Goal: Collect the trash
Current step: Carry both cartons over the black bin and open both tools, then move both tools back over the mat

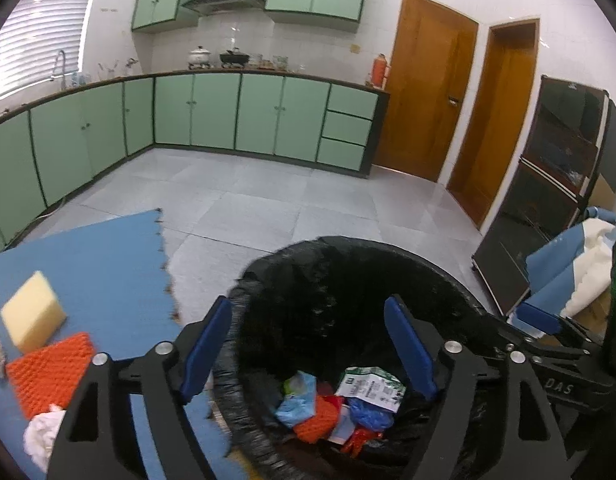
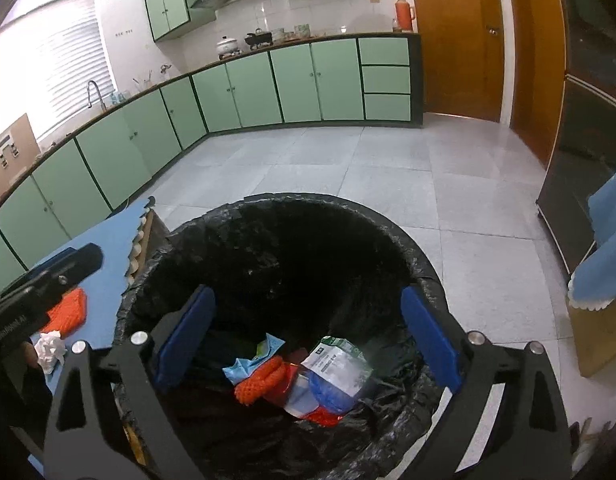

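A black bin with a black liner (image 1: 238,360) (image 2: 308,200) stands beside the blue mat. In its bottom lie a white and green wrapper (image 1: 371,386) (image 2: 335,364), a light blue wrapper (image 1: 298,400), an orange mesh piece (image 2: 260,380) and red scraps. My left gripper (image 1: 308,308) hangs open over the bin's left rim, nothing between its blue pads. My right gripper (image 2: 308,294) is open above the bin's mouth, also empty. On the mat lie a yellow sponge (image 1: 34,310), an orange mesh pad (image 1: 48,368) (image 2: 68,312) and a crumpled white tissue (image 1: 42,436) (image 2: 50,350).
The blue foam mat (image 1: 108,264) covers the surface left of the bin. Green cabinets (image 1: 212,112) line the far walls across a grey tiled floor. A dark glass cabinet (image 1: 547,184) and a blue and white cloth (image 1: 579,272) are at the right.
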`<state>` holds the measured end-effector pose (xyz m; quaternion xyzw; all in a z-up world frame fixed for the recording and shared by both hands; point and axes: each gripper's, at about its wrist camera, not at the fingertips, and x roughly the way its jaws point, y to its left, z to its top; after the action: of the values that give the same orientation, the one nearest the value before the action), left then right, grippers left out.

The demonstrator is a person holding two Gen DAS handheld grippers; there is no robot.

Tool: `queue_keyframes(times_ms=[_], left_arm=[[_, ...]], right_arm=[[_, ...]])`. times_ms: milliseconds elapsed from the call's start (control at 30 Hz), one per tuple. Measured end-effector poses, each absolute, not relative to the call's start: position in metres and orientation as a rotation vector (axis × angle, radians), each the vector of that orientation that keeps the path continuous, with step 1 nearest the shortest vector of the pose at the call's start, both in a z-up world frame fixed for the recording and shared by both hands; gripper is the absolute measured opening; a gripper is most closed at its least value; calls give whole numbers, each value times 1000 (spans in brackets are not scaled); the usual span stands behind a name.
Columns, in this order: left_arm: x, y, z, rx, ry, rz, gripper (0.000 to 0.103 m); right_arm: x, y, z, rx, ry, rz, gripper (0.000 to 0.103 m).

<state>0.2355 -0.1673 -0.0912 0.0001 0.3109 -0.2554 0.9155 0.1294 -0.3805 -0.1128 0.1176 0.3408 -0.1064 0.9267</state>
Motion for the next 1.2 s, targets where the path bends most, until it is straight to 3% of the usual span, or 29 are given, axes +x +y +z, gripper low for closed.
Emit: queue_keyframes(times_ms=[433,767,1200], left_arm=[[193,-40,-76,0,583,-312,81],[172,59,-108,-10,633,-103,81],[181,62,-154,-31,729,-99,80]], right_arm=[[142,-293,-91,235,674,-94,98],[159,-204,-103,178,701,13,98],[160,-173,-111,111,686,47,98]])
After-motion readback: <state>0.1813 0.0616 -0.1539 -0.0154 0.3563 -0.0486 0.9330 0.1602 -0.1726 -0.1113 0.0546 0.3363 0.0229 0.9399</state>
